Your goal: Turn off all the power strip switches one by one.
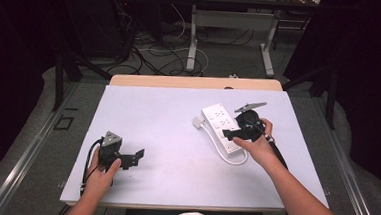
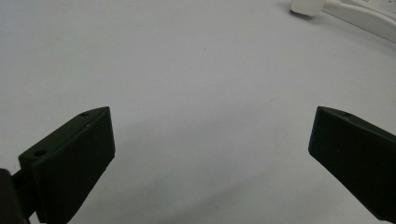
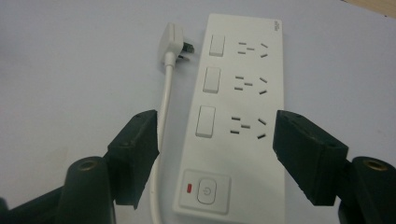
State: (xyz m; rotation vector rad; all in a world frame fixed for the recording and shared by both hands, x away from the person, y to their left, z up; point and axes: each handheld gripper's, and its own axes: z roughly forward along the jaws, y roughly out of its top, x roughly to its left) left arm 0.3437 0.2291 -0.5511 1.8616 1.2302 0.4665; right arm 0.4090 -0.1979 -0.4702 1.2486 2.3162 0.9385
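Right gripper view has the right tongs (image 3: 215, 156) spread wide, one jaw either side of the strip (image 3: 238, 116) on the tabletop (image 1: 167, 121), its plug (image 3: 172, 43) just beside its far end, while the left tongs (image 2: 210, 158), wide and empty, sit well apart from the strip.

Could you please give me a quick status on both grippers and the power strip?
Left hand-held gripper open, over bare table. Right hand-held gripper open, jaws straddling power strip, not touching. Plug loose beside strip. Nothing in the way.
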